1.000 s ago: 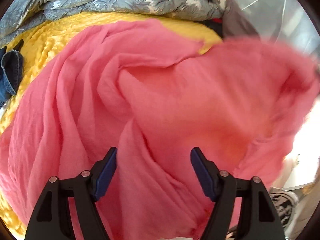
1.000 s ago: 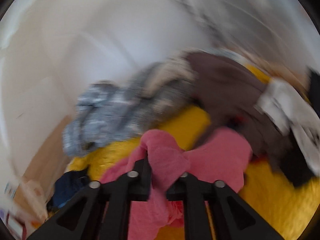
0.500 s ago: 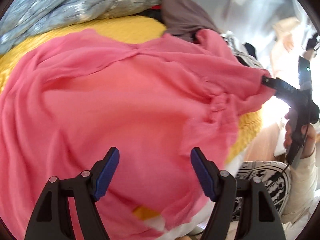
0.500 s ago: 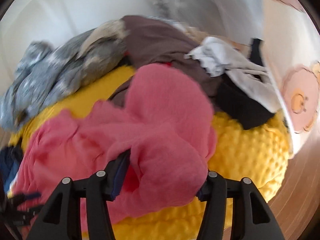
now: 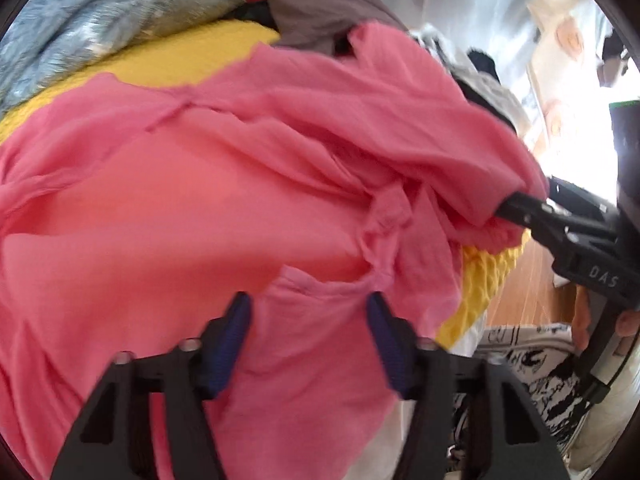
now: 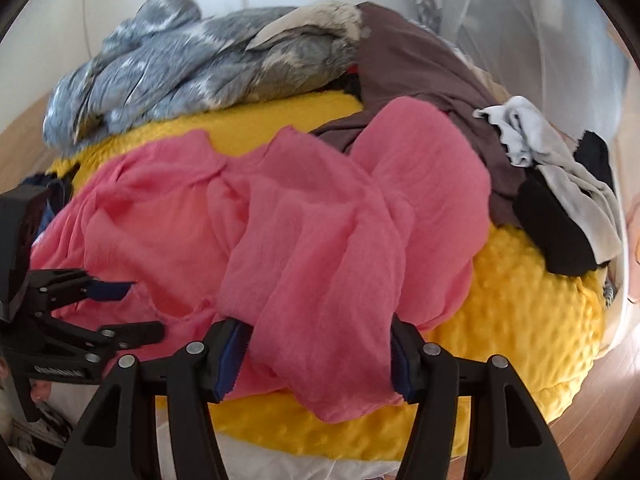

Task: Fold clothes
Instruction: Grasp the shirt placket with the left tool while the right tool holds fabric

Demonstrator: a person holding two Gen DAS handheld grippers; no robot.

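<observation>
Two grippers working one pink garment

Both hands are spreading the thin crinkled pink garment (image 6: 304, 216) across the bumpy yellow blanket (image 6: 520, 320) before a fold; next, I judge, comes a firm hem grip. Left gripper (image 5: 308, 312) is closing, cloth between its jaws, not yet pinched. Right gripper (image 6: 320, 340) stands parted, fabric draped between, unclamped.

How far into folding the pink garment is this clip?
Early. Done: the pink garment is spread loosely over the yellow blanket, with no neat fold visible. In hand: the left gripper is closing over a bottom edge; the right gripper has cloth draped between its open jaws. Left: every fold, and the heaped clothes behind.
</observation>
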